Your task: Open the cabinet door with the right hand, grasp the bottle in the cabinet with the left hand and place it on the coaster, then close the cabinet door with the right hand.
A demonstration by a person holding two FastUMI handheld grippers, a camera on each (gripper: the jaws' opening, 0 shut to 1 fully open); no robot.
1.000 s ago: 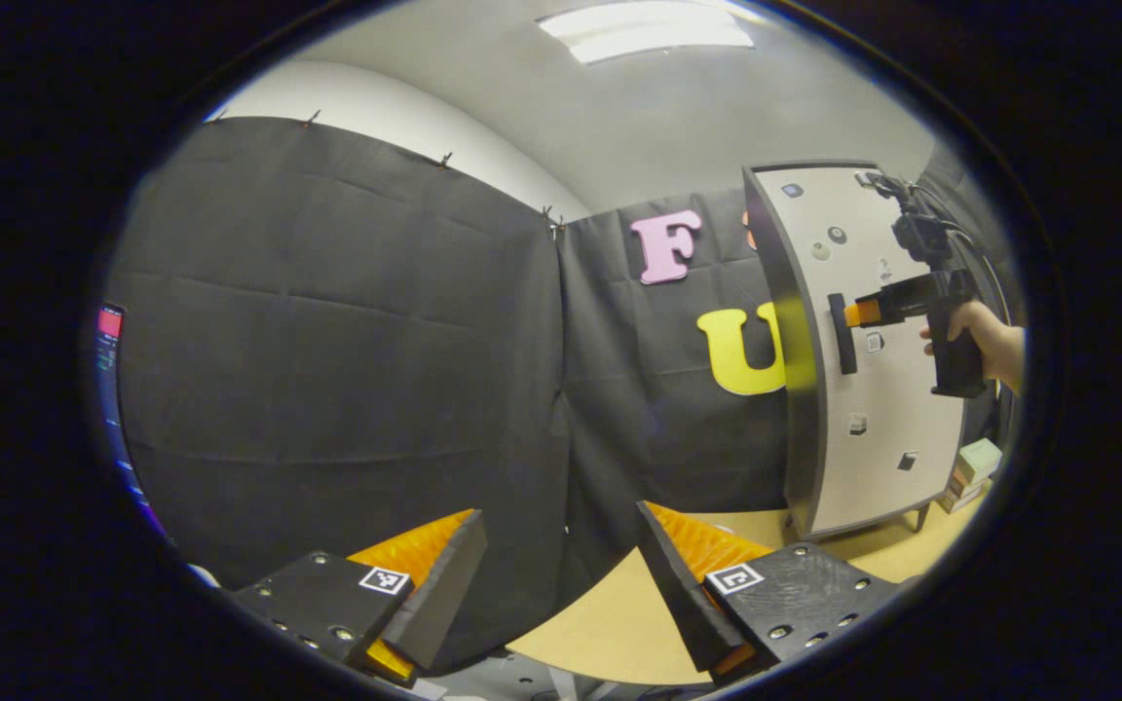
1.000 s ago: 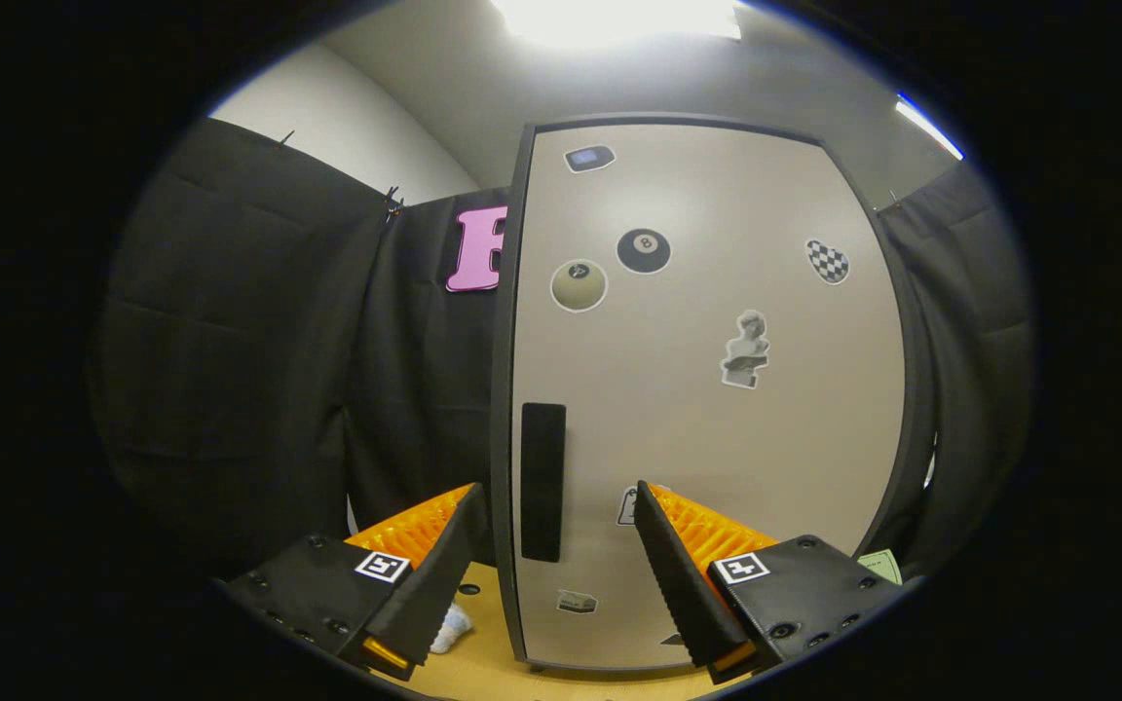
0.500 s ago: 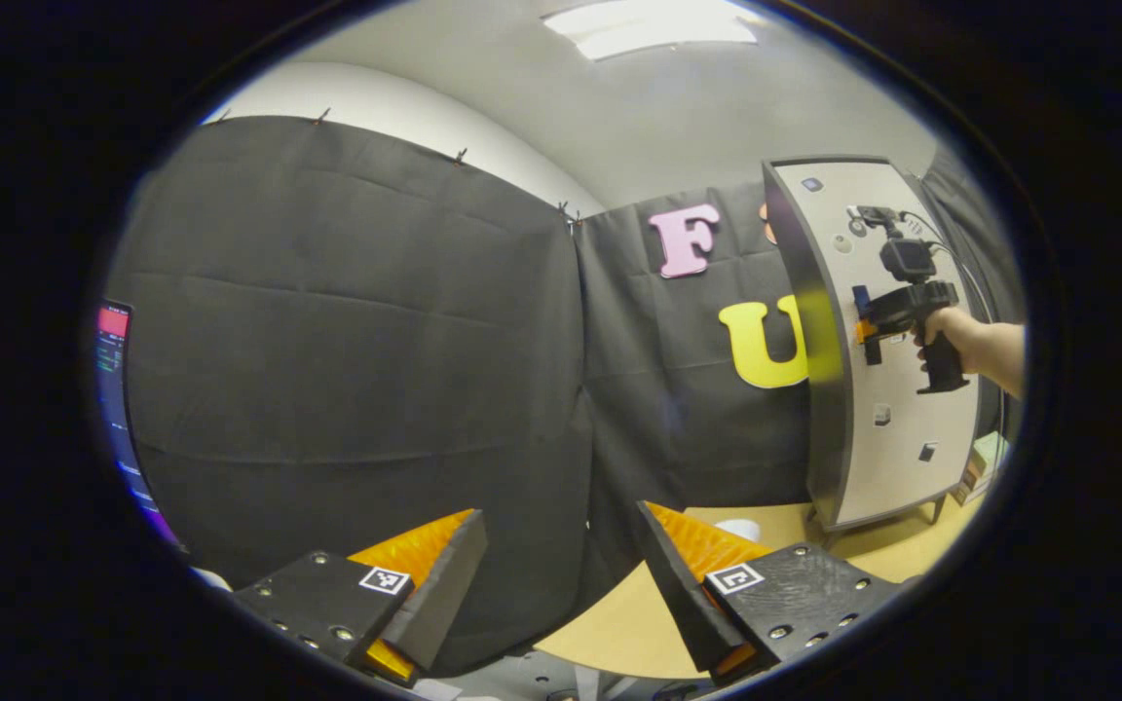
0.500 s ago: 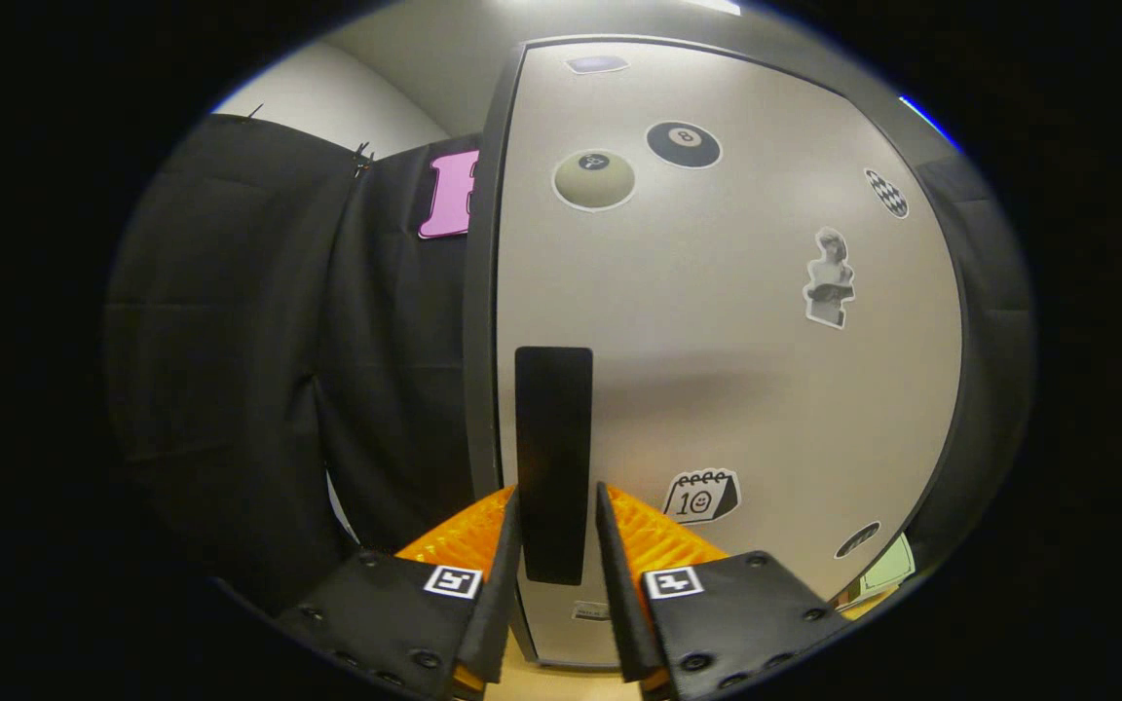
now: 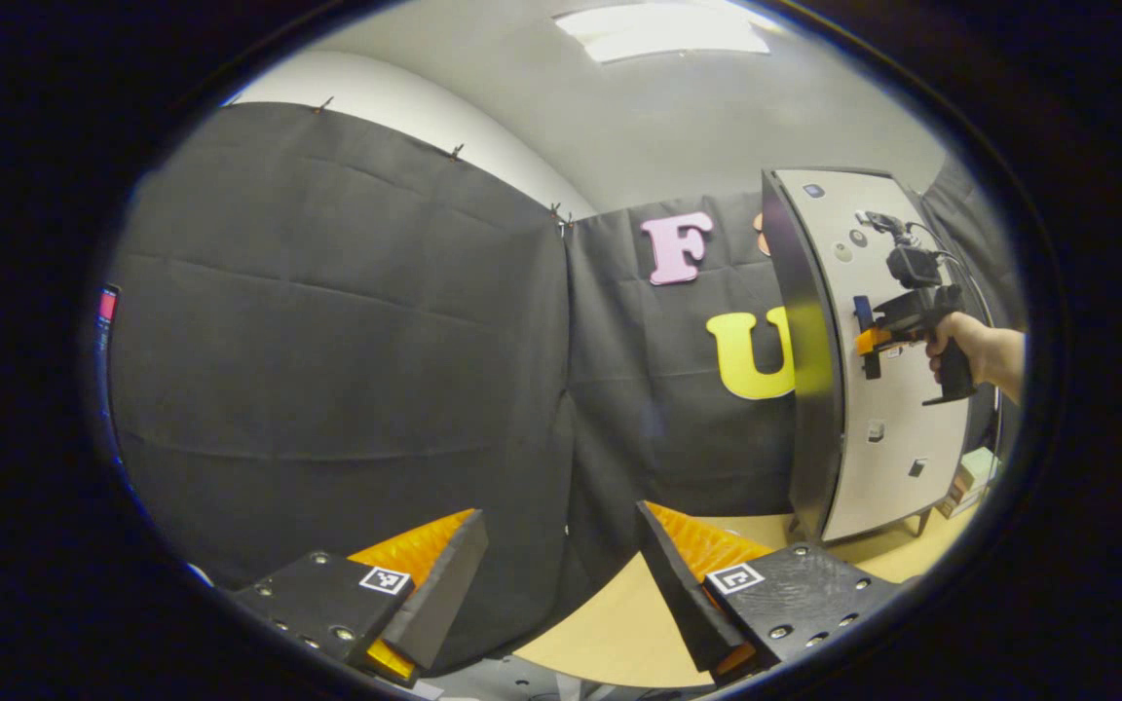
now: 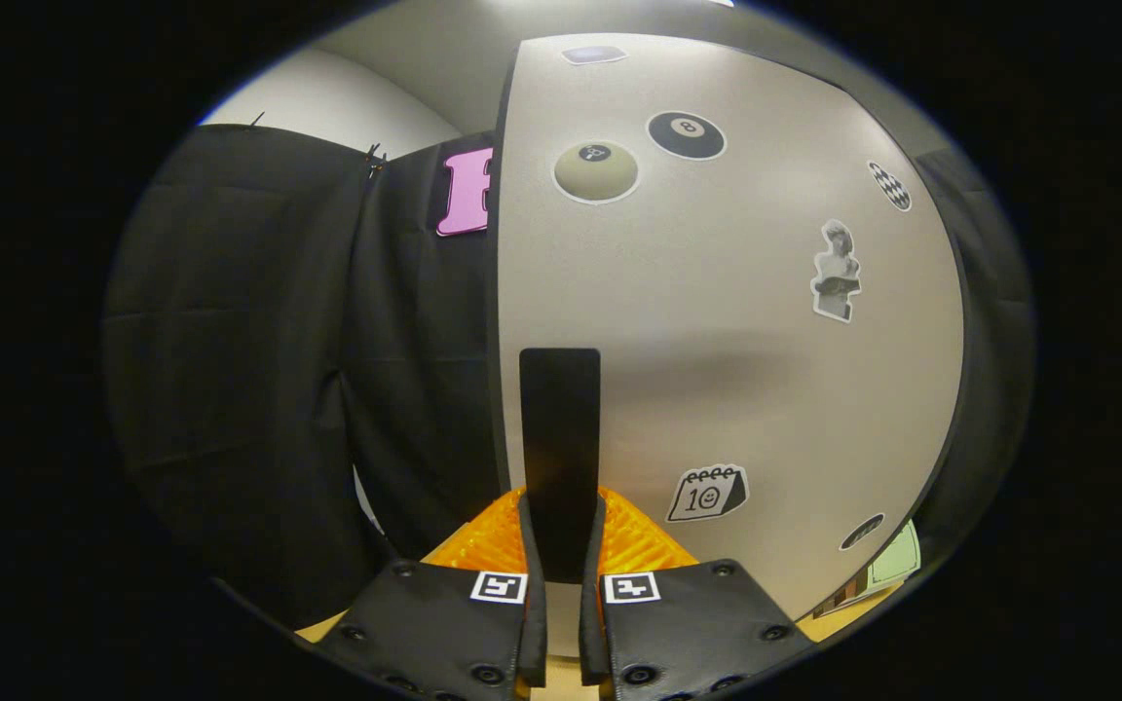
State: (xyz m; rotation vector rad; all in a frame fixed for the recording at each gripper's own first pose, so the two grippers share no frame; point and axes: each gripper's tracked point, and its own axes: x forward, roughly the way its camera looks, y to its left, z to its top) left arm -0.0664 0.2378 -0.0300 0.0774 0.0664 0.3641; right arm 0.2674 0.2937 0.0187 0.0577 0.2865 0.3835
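Note:
In the right gripper view the beige cabinet door (image 6: pixel 717 321) stands close, covered with stickers, and its black vertical handle (image 6: pixel 559 438) runs down between my right gripper's fingers (image 6: pixel 534 574). My right gripper (image 6: pixel 559 574) is shut on that handle. The left gripper view shows the same cabinet door (image 5: pixel 897 428) at the far right, with a hand (image 5: pixel 960 341) holding the right gripper (image 5: pixel 871 339) against the door handle (image 5: pixel 866 336). My left gripper (image 5: pixel 561 565) hangs open over the table's near edge, nothing between its fingers. The cabinet's inside is hidden behind the door.
The tan table (image 5: pixel 619 623) lies below the left gripper, and the cabinet stands on it at the right. A stack of books or boxes (image 5: pixel 970 477) lies beside the cabinet's far side. A lit screen edge (image 5: pixel 105 321) shows at the far left.
My right gripper moved in on the door and closed from open onto the black handle. The left gripper stayed open and barely shifted.

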